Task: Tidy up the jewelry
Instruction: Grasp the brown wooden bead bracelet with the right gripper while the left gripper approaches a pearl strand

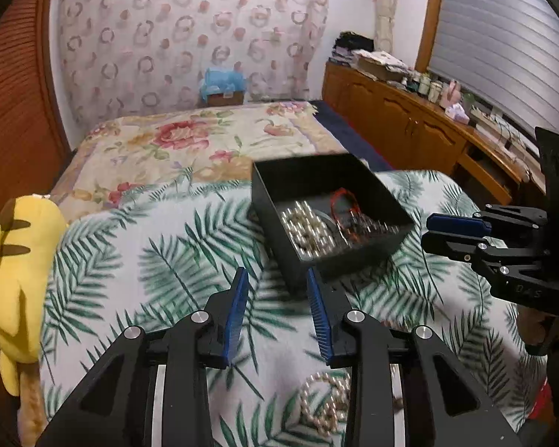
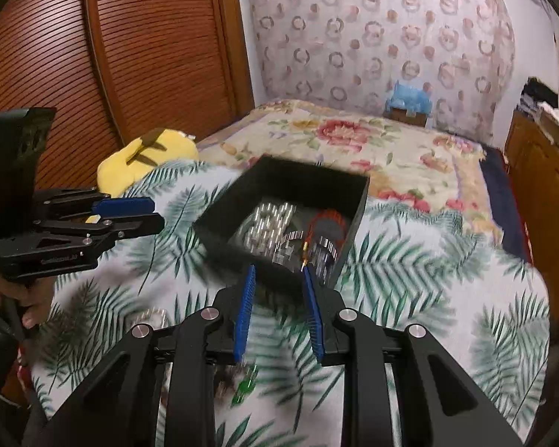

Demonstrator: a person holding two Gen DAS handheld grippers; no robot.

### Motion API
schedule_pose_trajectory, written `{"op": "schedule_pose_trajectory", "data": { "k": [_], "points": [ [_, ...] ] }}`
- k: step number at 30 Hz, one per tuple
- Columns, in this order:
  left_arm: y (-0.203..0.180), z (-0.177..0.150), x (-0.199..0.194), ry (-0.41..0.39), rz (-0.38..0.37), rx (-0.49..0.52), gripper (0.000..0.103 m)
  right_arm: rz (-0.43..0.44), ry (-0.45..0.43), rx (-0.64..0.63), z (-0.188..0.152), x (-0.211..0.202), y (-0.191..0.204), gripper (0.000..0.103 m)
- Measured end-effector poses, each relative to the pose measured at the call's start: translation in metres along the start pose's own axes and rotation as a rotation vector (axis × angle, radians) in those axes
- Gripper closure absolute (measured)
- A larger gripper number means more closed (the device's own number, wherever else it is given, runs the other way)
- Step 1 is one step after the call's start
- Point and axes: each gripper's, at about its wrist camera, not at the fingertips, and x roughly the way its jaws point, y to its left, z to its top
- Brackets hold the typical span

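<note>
A black open box [image 1: 272, 190] sits on the leaf-print bedspread and holds a silver bead necklace [image 1: 309, 223] and a red cord bracelet [image 1: 344, 205]. The box also shows in the right wrist view [image 2: 357, 201] with the silver beads [image 2: 272, 219] and red cord [image 2: 326, 219] inside. My left gripper [image 1: 277, 279] is open and empty, just in front of the box. My right gripper [image 2: 277, 273] is open and empty at the box's near wall. A pearl necklace [image 1: 326, 398] lies on the bedspread under my left gripper. A small green piece [image 2: 244, 387] lies under my right gripper.
A yellow plush toy [image 1: 15, 275] lies at the bed's left edge. A floral blanket [image 1: 190, 141] covers the far bed. A wooden cabinet [image 1: 410, 123] with clutter runs along the right. A wooden slatted door [image 2: 130, 56] stands on the left. A blue-topped carton [image 1: 223, 87] sits at the wall.
</note>
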Motion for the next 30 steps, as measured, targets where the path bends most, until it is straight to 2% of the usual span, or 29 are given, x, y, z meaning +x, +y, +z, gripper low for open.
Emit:
{"op": "schedule_pose_trajectory", "data": {
  "k": [8,10,17,26,27,28,30],
  "points": [
    [-0.006,-0.034,0.002,0.062,-0.023,0.005,0.069,0.025,0.081,-0.008,-0.034,0.009,0.016,0.075],
    [-0.005,-0.041,0.002,0.075,-0.018,0.006,0.068,0.036,0.089,-0.018,-0.035,0.012,0.020,0.080],
    [0.001,-0.062,0.002,0.122,-0.019,-0.008,0.068,0.070,0.142,-0.079,-0.034,0.032,0.044,0.080],
    [0.004,-0.076,0.003,0.155,-0.036,-0.011,0.068,0.057,0.198,-0.109,-0.035,0.053,0.052,0.080],
    [0.003,-0.075,0.002,0.152,-0.042,-0.011,0.068,0.056,0.200,-0.111,-0.035,0.053,0.052,0.081],
    [0.003,-0.075,0.002,0.152,-0.046,-0.011,0.068,0.055,0.200,-0.112,-0.036,0.053,0.051,0.088],
    [0.001,-0.075,0.003,0.150,-0.054,-0.009,0.068,0.050,0.199,-0.122,-0.036,0.052,0.052,0.088]
  ]
}}
